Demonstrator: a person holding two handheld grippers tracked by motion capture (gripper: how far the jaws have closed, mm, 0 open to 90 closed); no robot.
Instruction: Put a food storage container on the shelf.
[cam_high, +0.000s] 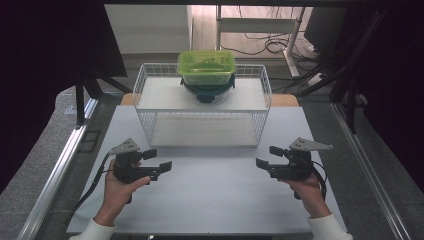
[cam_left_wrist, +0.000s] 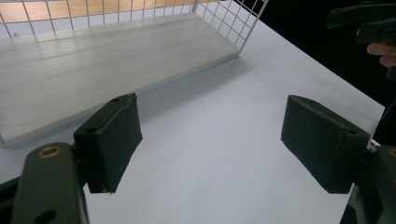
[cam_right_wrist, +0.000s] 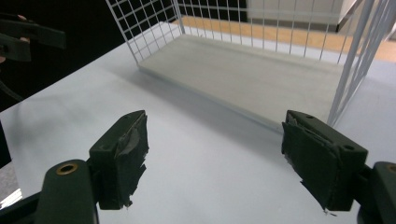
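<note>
White table (cam_high: 210, 195) out front, wire rack (cam_high: 202, 107) dead ahead of both claws with the green lidded box (cam_high: 206, 67) up on top, left gripper (cam_high: 159, 161) and right gripper (cam_high: 264, 157) jaws wide apart, empty, probably just lining up, next up reaching higher for that box.

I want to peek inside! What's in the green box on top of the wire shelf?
The green box has a see-through lid; something yellowish-green shows inside, too blurry to name. It sits on a dark round thing atop the wire shelf. The box's bottom is hidden.
</note>
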